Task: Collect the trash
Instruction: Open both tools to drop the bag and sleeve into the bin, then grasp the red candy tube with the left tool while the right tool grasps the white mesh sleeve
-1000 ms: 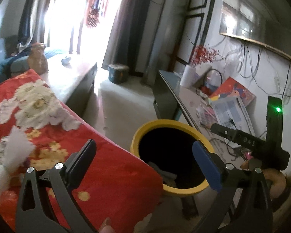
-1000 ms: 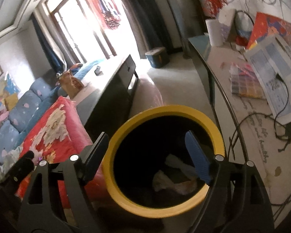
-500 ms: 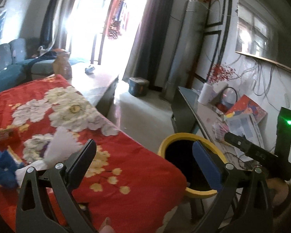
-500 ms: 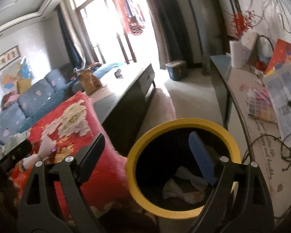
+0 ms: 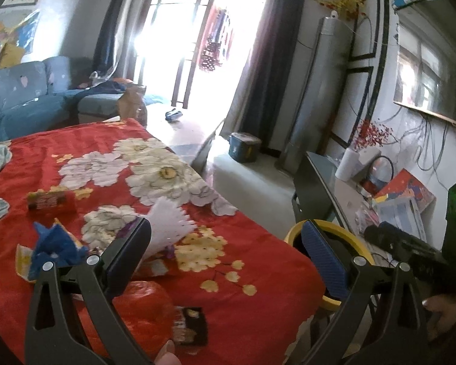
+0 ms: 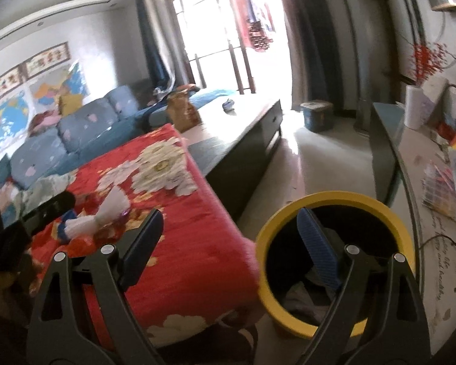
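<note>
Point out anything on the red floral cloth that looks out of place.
Litter lies scattered on the red floral cloth: a white pleated paper fan, a crumpled blue wrapper, a small red packet and a dark wrapper near the front edge.

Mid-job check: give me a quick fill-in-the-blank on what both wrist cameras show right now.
1. The trash bin has a ____ rim.
2. The white serrated paper lies on a ____ floral cloth.
3. Both the left gripper and right gripper hold ____.
4. The bin stands on the ____ beside the cloth-covered table.

Missing words: yellow; red; nothing; floor
</note>
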